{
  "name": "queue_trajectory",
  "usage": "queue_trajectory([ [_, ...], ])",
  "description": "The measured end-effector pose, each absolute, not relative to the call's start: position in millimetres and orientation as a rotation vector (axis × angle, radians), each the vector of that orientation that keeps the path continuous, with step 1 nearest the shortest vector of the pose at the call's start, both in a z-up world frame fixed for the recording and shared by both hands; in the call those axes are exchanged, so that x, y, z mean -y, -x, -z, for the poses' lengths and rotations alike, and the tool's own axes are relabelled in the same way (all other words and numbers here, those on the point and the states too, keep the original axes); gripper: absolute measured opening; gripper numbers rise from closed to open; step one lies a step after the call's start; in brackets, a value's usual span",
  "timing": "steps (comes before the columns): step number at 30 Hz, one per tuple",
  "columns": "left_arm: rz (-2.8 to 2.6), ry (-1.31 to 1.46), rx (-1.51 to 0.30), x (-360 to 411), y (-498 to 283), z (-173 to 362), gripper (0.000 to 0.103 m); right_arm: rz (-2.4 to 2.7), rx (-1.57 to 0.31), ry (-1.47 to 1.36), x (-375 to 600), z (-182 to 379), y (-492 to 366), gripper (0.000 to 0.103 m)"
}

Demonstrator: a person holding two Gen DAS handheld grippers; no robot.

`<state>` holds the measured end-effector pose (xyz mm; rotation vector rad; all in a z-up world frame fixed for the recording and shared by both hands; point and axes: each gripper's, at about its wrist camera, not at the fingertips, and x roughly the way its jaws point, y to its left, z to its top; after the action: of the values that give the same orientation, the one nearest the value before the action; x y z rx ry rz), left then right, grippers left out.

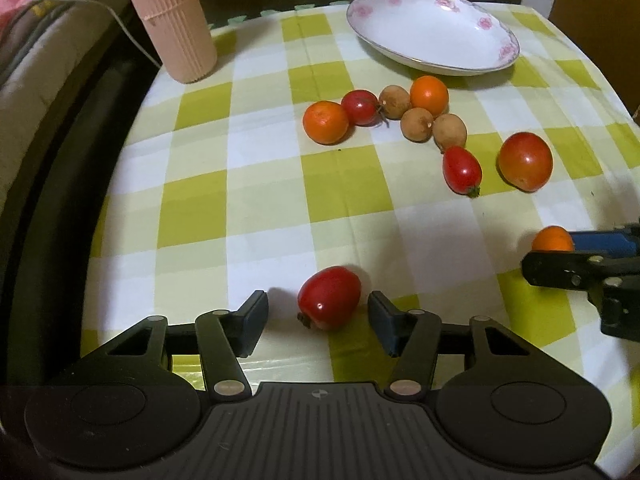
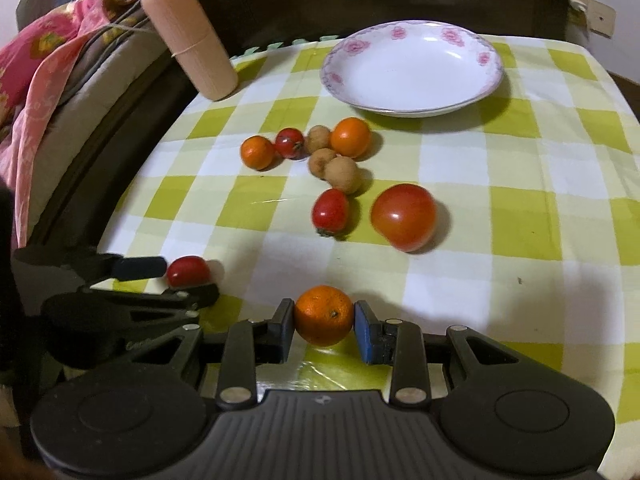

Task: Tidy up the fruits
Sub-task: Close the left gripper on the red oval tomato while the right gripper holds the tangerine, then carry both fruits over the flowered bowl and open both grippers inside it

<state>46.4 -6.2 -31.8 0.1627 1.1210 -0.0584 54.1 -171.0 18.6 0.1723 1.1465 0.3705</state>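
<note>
Left gripper (image 1: pixel 318 318) low over the checked tablecloth (image 1: pixel 260 184), level, fingers pointing toward the plate (image 1: pixel 432 32). Jaws spread wide around a red tomato (image 1: pixel 329 297); gap on both sides, nothing gripped, tomato resting on the cloth

Right gripper (image 2: pixel 323 330) same low, level pose, just to the right of the left one. Blue pads (image 2: pixel 363 334) sit against both sides of a small orange (image 2: pixel 324 314): jaws narrowed onto it, orange at cloth level

Rest of the fruit near mid-table: two more oranges (image 2: pixel 350 137) (image 2: pixel 257 152), three brown longans (image 2: pixel 342 174), a small round tomato (image 2: pixel 289 142), an oval tomato (image 2: pixel 330 212) and a big tomato (image 2: pixel 403 216) just beside it. White plate with pink flowers at the far edge, nothing on it. Pink ribbed cylinder (image 2: pixel 188 36) at far left corner
</note>
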Motion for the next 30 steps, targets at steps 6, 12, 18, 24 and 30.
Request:
queue_trajectory([
  [6,0.093,-0.171,-1.129,10.5,-46.5,30.7,0.048,-0.345,-1.131,-0.189,179.3,-24.4,-50.6,0.030],
  [12,0.124,-0.184,-1.139,10.1,-43.3,30.4,0.039,-0.319,-1.123,-0.198,186.0,-28.1,-45.4,0.030],
  [18,0.141,-0.165,-1.142,5.8,-42.9,29.8,0.037,-0.299,-1.119,-0.188,184.1,-29.4,-48.7,0.030],
  [24,0.183,-0.084,-1.152,2.0,-44.7,26.5,0.037,-0.292,-1.129,-0.177,180.0,-26.9,-51.8,0.030],
  [30,0.225,-0.013,-1.133,3.4,-51.3,17.4,0.037,-0.271,-1.114,-0.191,183.5,-31.2,-58.7,0.030],
])
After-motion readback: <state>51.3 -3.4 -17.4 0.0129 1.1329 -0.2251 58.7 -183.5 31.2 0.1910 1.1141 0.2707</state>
